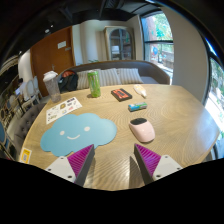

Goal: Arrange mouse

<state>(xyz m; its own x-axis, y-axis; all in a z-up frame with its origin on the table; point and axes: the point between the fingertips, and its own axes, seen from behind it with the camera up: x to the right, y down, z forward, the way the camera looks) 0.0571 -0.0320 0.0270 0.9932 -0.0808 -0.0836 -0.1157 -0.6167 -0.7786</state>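
A white and pink mouse (142, 128) lies on the round wooden table (180, 120), just right of a light blue cloud-shaped mouse pad (75, 131) with a smiling face. My gripper (113, 158) is open and empty, its two fingers with magenta pads (80, 157) held apart over bare table near the front edge. The mouse is a short way ahead of the right finger and slightly to its right. The cloud pad lies ahead of the left finger.
Beyond the pad lie a white leaflet (63, 108), a tall cup (51, 82), a green bottle (94, 83), a dark flat box (121, 94), a small white object (140, 91) and a teal item (137, 106). A sofa (120, 72) stands behind the table.
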